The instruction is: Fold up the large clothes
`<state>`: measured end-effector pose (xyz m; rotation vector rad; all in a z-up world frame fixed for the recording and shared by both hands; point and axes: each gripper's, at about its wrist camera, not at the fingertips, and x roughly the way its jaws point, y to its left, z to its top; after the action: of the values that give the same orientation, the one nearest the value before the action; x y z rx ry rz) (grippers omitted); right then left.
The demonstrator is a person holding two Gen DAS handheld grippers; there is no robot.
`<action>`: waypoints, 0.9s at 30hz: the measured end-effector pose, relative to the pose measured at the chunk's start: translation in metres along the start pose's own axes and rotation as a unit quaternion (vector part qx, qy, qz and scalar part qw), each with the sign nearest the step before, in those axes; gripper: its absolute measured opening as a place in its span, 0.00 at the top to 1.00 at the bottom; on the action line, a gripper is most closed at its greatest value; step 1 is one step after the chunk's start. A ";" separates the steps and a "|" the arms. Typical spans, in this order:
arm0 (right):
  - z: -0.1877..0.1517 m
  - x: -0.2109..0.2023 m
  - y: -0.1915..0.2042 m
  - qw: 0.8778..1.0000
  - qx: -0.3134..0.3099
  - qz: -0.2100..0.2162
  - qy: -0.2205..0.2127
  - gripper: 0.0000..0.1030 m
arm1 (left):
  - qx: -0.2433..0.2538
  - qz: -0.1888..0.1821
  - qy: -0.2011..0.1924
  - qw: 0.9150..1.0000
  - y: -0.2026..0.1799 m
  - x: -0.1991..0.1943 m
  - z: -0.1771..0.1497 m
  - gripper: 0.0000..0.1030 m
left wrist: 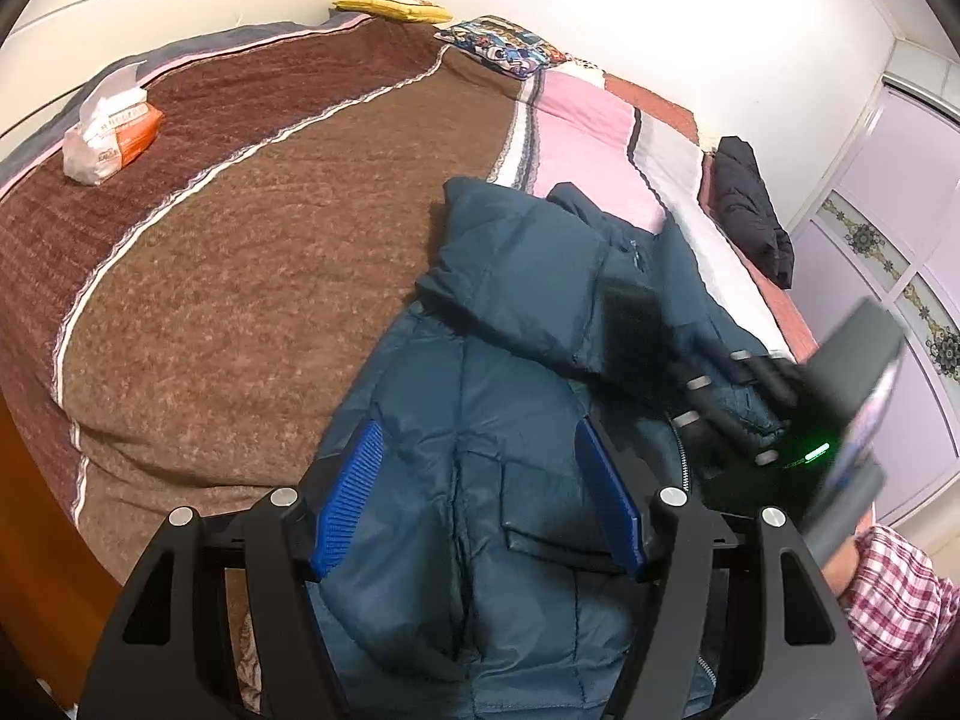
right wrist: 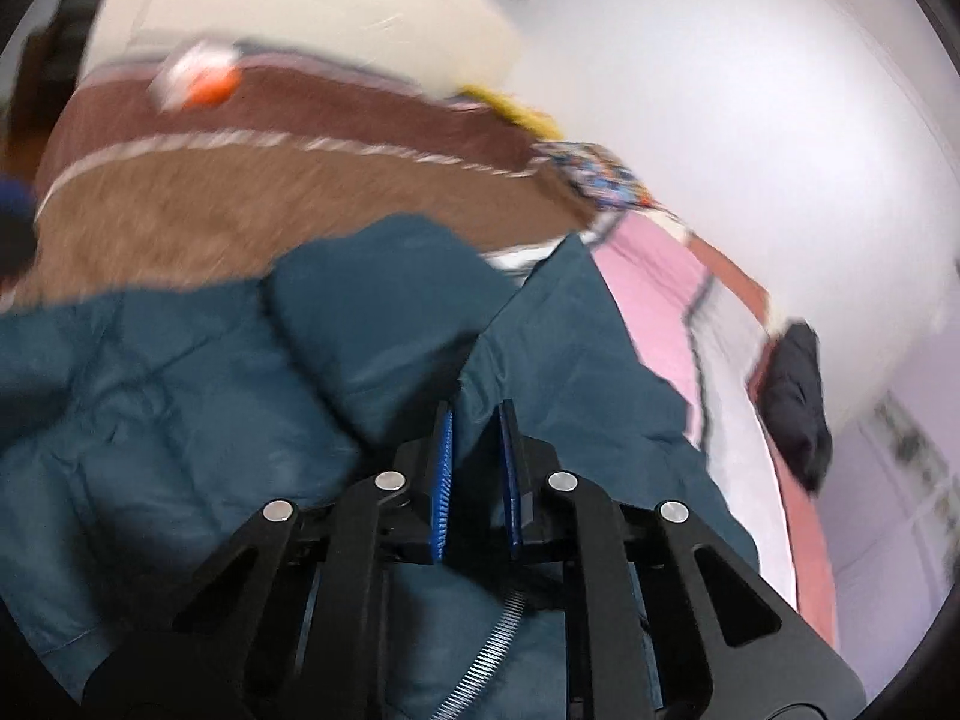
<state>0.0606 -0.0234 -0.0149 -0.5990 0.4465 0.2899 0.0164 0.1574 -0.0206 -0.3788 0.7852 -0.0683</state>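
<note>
Nearest the left wrist camera, the left gripper (left wrist: 477, 480) hangs over the lower body of a dark teal padded jacket (left wrist: 468, 396), its blue fingers (left wrist: 351, 495) spread wide with only cloth beneath them. Nothing held; whether the tips rest on the fabric, cannot tell.

Just to the right, the right gripper (right wrist: 477, 462) is low on the jacket's zipper side. Its fingers (right wrist: 443, 480) stand close together, a narrow gap between them, and a fold of teal fabric rises from that gap. Whether the pads truly pinch it is unclear: both views of this gripper are blurred. A zipper edge (right wrist: 492, 642) runs beneath it. A checked sleeve (left wrist: 900, 588) shows at the right edge of the left view.

Jacket lies on the bed (left wrist: 240, 312), across a brown blanket, partly folded: one side or sleeve is doubled over the chest, and the hood or collar end points toward the pink and white bedding (left wrist: 585, 120).

Further off: a tissue pack (left wrist: 111, 135) on the blanket at left, a patterned pillow (left wrist: 510, 48) and a yellow one (left wrist: 393, 6) by the headboard, a dark garment (left wrist: 753, 210) at the bed's far right edge, a wardrobe (left wrist: 888, 252) beyond.

Step in hand, by my reading: taking hold of the right-hand front panel to fold it inward. Next move calls for a firm pinch on that edge, then a lift and carry across toward the left, while the left gripper steadies the body so the slippery padding does not slide.
</note>
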 end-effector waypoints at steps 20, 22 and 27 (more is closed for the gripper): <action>-0.147 -0.004 -0.222 0.842 0.513 0.081 0.143 0.48 | 0.061 0.007 0.019 0.998 -0.046 0.020 0.008 0.36; -0.159 -0.006 -0.231 0.827 0.537 0.092 0.140 0.42 | 0.069 0.010 0.025 0.997 -0.052 0.026 0.007 0.36; -0.180 0.004 -0.232 0.788 0.586 0.116 0.152 0.42 | 0.080 0.017 0.032 0.996 -0.067 0.044 0.015 0.36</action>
<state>0.0966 -0.3139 -0.0389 0.6609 0.9021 0.0979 0.0632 0.0914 -0.0166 -0.2126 0.8436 -0.1119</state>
